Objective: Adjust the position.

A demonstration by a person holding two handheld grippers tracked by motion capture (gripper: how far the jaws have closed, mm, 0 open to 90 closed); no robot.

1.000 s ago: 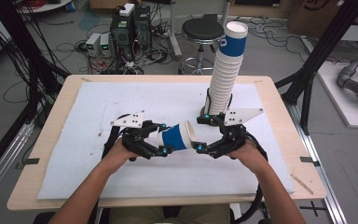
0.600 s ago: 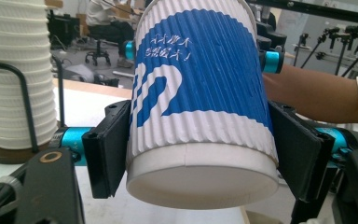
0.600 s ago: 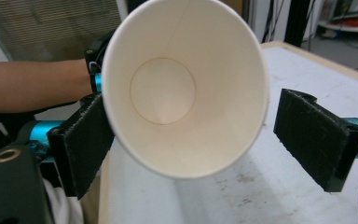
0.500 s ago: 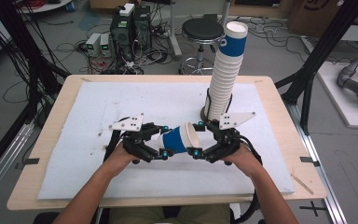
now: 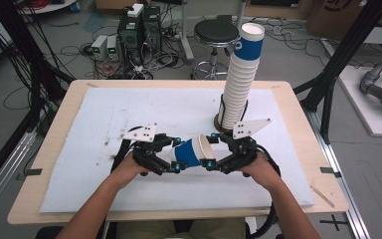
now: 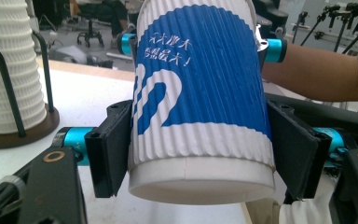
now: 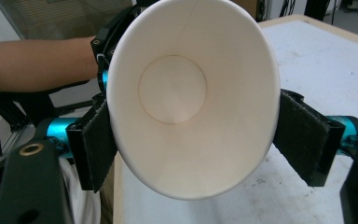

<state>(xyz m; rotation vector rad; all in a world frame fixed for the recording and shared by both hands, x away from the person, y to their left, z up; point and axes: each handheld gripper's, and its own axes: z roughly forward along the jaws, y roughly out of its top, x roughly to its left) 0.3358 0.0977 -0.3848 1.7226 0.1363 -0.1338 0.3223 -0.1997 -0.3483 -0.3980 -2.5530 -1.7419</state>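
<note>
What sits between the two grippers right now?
One blue-and-white paper cup, on its side: base in the left gripper, rim between the right gripper's jaws. Shows in the high view.

White Chinese characters on the blue cup (image 6: 200, 93), too stylised to read.

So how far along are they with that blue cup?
Done, it seems: one blue paper cup is off the tall cup stack and lies sideways above the table. In hand: the left gripper clamps its base end, while the right gripper, its jaws just closing, pinches the rim out of round. Left: probably handing it over or restacking; I can't tell which.
</note>
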